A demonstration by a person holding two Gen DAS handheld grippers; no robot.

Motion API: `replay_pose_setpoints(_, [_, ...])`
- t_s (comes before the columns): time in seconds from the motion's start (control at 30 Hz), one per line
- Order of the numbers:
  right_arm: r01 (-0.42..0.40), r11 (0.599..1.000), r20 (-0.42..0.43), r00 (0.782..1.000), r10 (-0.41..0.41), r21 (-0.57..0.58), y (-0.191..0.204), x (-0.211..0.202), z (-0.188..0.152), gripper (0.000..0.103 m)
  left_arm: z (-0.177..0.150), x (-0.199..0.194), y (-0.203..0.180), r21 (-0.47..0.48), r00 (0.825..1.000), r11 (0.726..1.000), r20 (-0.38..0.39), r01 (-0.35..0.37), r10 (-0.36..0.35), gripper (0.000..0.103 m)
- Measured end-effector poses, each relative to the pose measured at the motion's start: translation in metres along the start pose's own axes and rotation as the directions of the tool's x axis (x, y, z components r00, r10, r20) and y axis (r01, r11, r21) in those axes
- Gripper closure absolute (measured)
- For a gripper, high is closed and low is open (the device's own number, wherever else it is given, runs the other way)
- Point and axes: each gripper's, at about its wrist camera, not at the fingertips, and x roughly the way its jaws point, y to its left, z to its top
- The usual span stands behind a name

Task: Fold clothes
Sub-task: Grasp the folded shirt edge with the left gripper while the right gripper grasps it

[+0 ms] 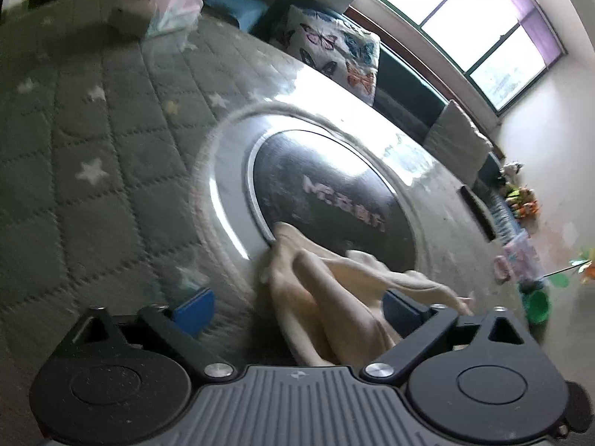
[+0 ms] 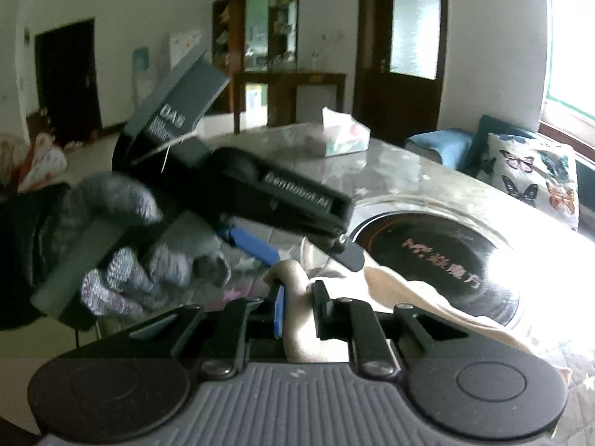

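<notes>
Low in both frames, a beige garment (image 1: pixel 327 297) lies bunched on the table (image 1: pixel 111 186). The right gripper (image 2: pixel 299 303) pinches a fold; the left gripper (image 1: pixel 297 308) is spread around cloth. Judgement: keep the pinch firm, pull wrinkles flat.

Window (image 1: pixel 479 26) glare, motion blur, fisheye warp

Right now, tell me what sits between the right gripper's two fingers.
A bunched fold of the beige garment fills the gap in the right gripper, clamped between its fingers; the right wrist view shows it.
</notes>
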Motion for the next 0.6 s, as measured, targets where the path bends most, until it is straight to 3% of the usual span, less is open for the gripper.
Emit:
replay_pose_setpoints(0.17, [-0.012, 1.0, 0.028, 1.0, 0.011, 0.023, -0.005, -0.01, -0.002, 0.089, -0.002, 0.008, -0.001, -0.047, 0.998, 0.998, -0.033, 0.053, -0.054, 0.028])
replay_pose_setpoints(0.33, [-0.034, 0.999, 0.022, 0.999, 0.033, 0.022, -0.005, -0.012, -0.003, 0.089, -0.005, 0.016, 0.001, -0.095, 0.993, 0.991, -0.064, 0.094, -0.1, 0.073])
replay_pose_setpoints(0.43, [-0.036, 0.998, 0.018, 0.999, 0.035, 0.041, -0.007, -0.015, -0.007, 0.086, -0.005, 0.017, 0.002, -0.087, 0.994, 0.992, -0.062, 0.088, -0.094, 0.082])
replay_pose_setpoints(0.6, [-0.015, 0.993, 0.019, 1.0, 0.013, 0.116, -0.026, -0.029, -0.019, 0.084, -0.005, 0.015, 0.001, -0.073, 0.995, 0.994, -0.058, 0.082, -0.086, 0.082])
